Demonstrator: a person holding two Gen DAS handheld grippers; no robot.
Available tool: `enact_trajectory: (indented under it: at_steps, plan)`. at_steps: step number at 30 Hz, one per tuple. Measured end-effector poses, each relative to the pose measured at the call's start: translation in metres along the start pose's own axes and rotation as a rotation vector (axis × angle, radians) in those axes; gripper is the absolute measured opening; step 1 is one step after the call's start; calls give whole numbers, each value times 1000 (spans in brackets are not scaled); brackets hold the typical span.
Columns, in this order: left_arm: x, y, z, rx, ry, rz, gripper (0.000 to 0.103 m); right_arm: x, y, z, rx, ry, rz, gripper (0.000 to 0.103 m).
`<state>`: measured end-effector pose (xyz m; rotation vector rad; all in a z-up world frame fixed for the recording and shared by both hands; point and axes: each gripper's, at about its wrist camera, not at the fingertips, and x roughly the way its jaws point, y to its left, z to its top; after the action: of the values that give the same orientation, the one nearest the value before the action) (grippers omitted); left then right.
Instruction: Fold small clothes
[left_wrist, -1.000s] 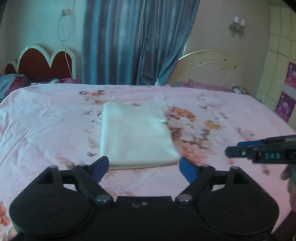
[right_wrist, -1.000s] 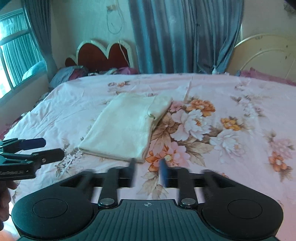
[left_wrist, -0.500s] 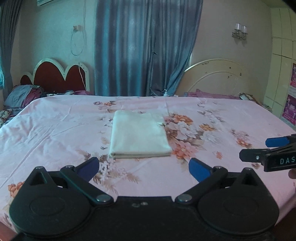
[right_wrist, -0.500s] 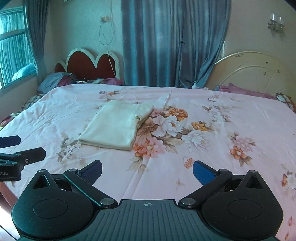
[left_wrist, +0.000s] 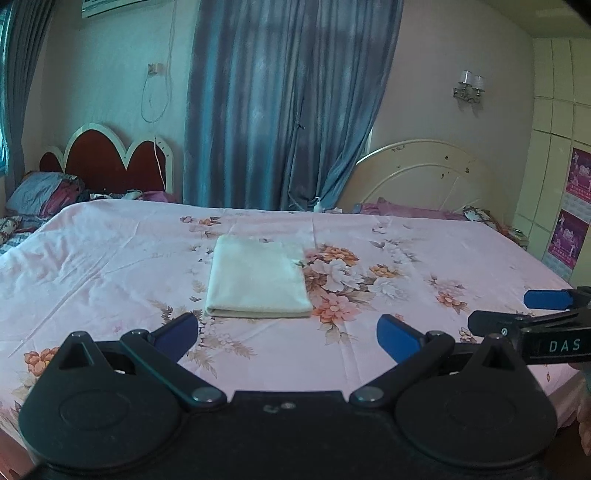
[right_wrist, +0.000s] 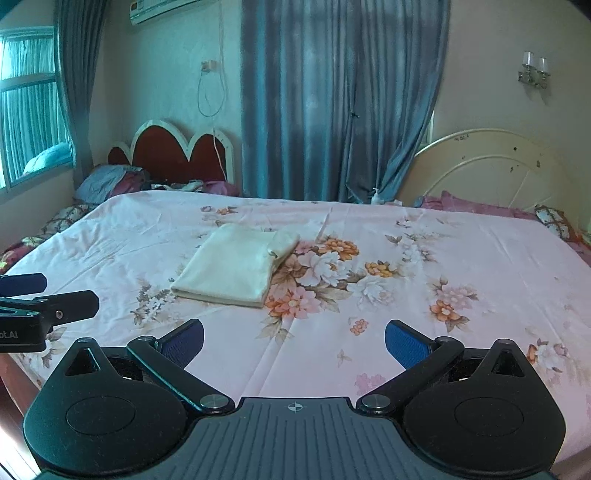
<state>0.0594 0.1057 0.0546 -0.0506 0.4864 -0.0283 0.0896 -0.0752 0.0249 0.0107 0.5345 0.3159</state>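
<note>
A cream garment (left_wrist: 256, 278) lies folded into a flat rectangle on the pink floral bedsheet (left_wrist: 110, 266), near the middle of the bed. It also shows in the right wrist view (right_wrist: 236, 267). My left gripper (left_wrist: 288, 334) is open and empty, held back from the cloth over the near part of the bed. My right gripper (right_wrist: 293, 341) is open and empty, also well short of the cloth and to its right. Each gripper shows at the edge of the other's view: the right one (left_wrist: 532, 314) and the left one (right_wrist: 44, 295).
The bedsheet (right_wrist: 461, 251) covers a wide bed. A red headboard (left_wrist: 107, 166) with pillows (left_wrist: 40, 192) stands at the far left, a cream headboard (left_wrist: 417, 177) at the far right, blue curtains (left_wrist: 280, 103) between them. A window (right_wrist: 29, 110) is on the left wall.
Both grippers have drawn back and up from the folded garment, which now looks smaller and farther away. The right gripper's jaws went from nearly shut to wide open. The garment has not moved.
</note>
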Motion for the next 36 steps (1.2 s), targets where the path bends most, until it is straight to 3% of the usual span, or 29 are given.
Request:
enact_trajectory:
  at_steps: [36]
  plan:
    - [-9, -12, 1, 18, -17, 3, 103, -14, -10, 5, 8, -18, -2, 103]
